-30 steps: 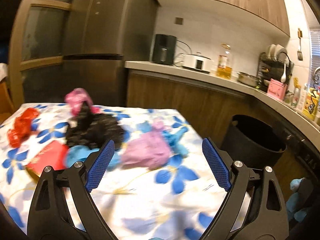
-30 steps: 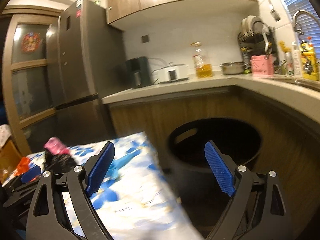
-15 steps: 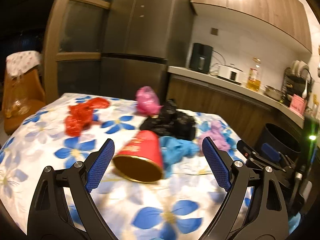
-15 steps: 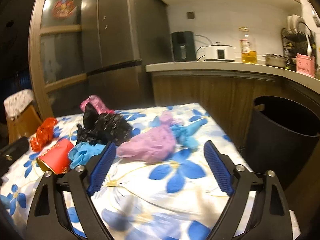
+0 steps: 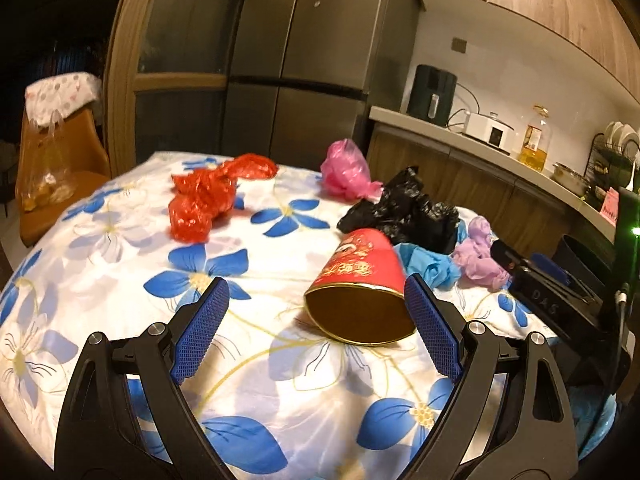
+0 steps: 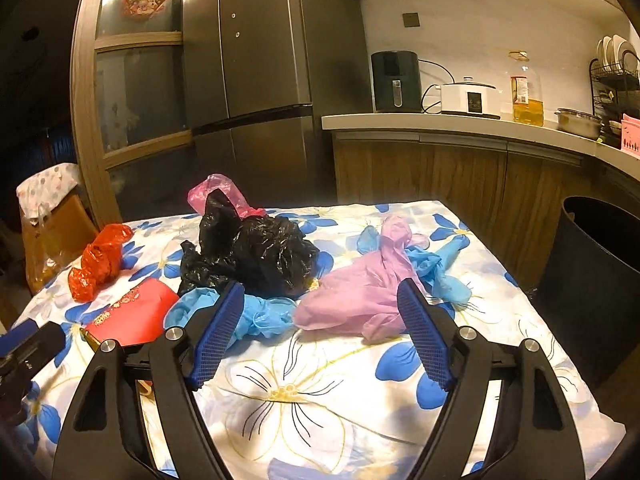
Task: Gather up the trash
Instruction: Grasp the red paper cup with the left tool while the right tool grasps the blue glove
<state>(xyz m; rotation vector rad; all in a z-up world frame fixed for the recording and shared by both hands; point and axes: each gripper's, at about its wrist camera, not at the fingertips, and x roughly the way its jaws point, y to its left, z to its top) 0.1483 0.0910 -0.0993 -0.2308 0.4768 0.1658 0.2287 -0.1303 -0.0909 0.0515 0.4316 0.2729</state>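
Note:
Trash lies on a floral tablecloth (image 5: 120, 248). A red paper cup (image 5: 360, 280) lies on its side, mouth toward my open, empty left gripper (image 5: 316, 324), just ahead of the right finger. Beyond it are a red bag (image 5: 204, 200), pink bag (image 5: 346, 170), black bag (image 5: 404, 212), blue gloves (image 5: 428, 266) and purple gloves (image 5: 480, 256). My right gripper (image 6: 320, 324) is open and empty, just short of the purple glove (image 6: 360, 296) and blue glove (image 6: 256, 316). The black bag (image 6: 256, 252), red cup (image 6: 132, 312) and red bag (image 6: 98, 264) lie further left.
A black trash bin (image 6: 596, 280) stands off the table's right edge, below the kitchen counter (image 6: 440, 126). A fridge (image 6: 256, 80) stands behind the table. A chair (image 5: 52, 184) with a plastic bag stands at the far left.
Both grippers have swung left, away from the bin and over the table. The left now faces the red cup closely; the right has closed in on the purple and blue gloves.

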